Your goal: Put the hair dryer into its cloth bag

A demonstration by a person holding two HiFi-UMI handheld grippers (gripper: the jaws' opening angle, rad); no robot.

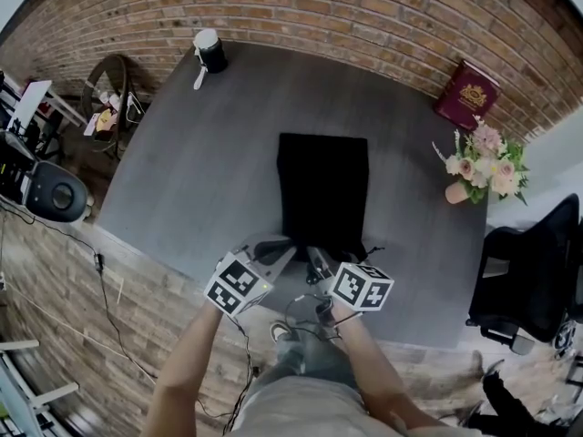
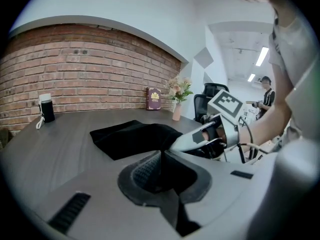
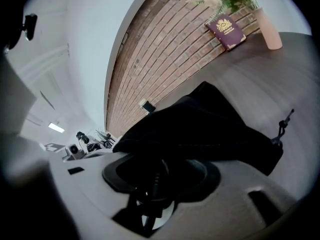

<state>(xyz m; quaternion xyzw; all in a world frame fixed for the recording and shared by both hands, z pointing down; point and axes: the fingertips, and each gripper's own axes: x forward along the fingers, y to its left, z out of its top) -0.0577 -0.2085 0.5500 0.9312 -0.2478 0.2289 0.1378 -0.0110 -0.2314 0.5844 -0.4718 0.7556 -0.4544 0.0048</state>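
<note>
Nearest, at the table's (image 1: 182, 180) front edge, the person's two forearms reached in, each with a gripper. The left gripper (image 1: 284, 247) was nearly closed, its jaws pinching the black cloth at the near, open end of the bag (image 1: 323, 189) and lifting that edge a little off the tabletop. The right gripper (image 1: 316, 260) sat just beside it at the same end, pointing in under the raised cloth. Its jaws stood about half apart on a dark ribbed piece that seemed to be the cord end of the dryer (image 3: 152, 183). The rest of the dryer was hidden under the cloth, so how far in it sat could not be told. Thin cables hung below the table edge by the right gripper.

Beyond the grippers the bag lay lengthwise toward the middle of the table, with a short drawstring (image 3: 285, 121) sticking out at its near right corner.

Farther off, well apart from the bag, a pink vase (image 1: 457, 192) of flowers stood at the right edge. A dark red book (image 1: 466, 94) leaned at the far right, and a black cup (image 1: 210, 53) with a white top stood at the far left. A brick wall (image 1: 364, 7) ran behind the table.
</note>
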